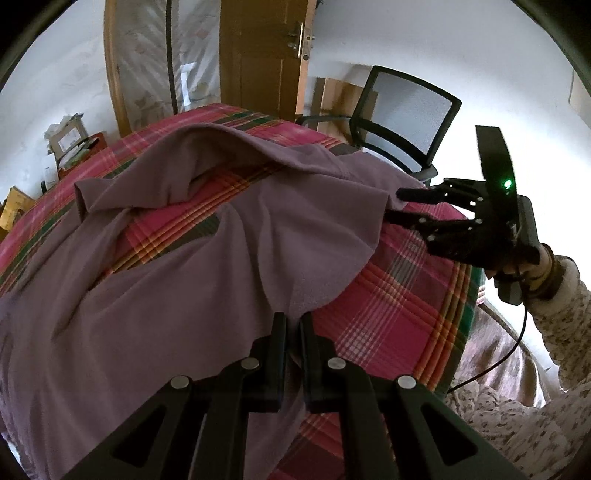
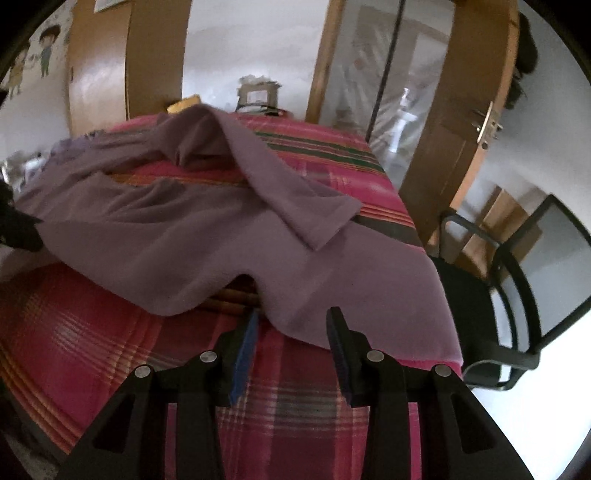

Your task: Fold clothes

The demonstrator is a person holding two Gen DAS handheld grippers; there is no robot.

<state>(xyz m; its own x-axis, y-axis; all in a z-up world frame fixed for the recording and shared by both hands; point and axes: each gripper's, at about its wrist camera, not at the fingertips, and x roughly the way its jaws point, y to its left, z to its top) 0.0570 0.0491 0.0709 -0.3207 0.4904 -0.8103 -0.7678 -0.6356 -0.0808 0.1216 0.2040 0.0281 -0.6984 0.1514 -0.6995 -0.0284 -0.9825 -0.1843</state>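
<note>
A mauve garment lies rumpled across our plaid-covered bed, one sleeve flopped over its middle. Our left gripper is clamped on its near hem. Our right gripper, jaws apart and empty, sits beside the hem; closing there could miss, or bunch the cloth.

A red plaid cloth covers the table, with green and orange stripes along its edges. White walls close the room. Behind the table stands a wooden door with a metal handle, next to a glass panel in a wooden frame. A black mesh chair sits to the right. Cartoon stickers mark the far left wall
</note>
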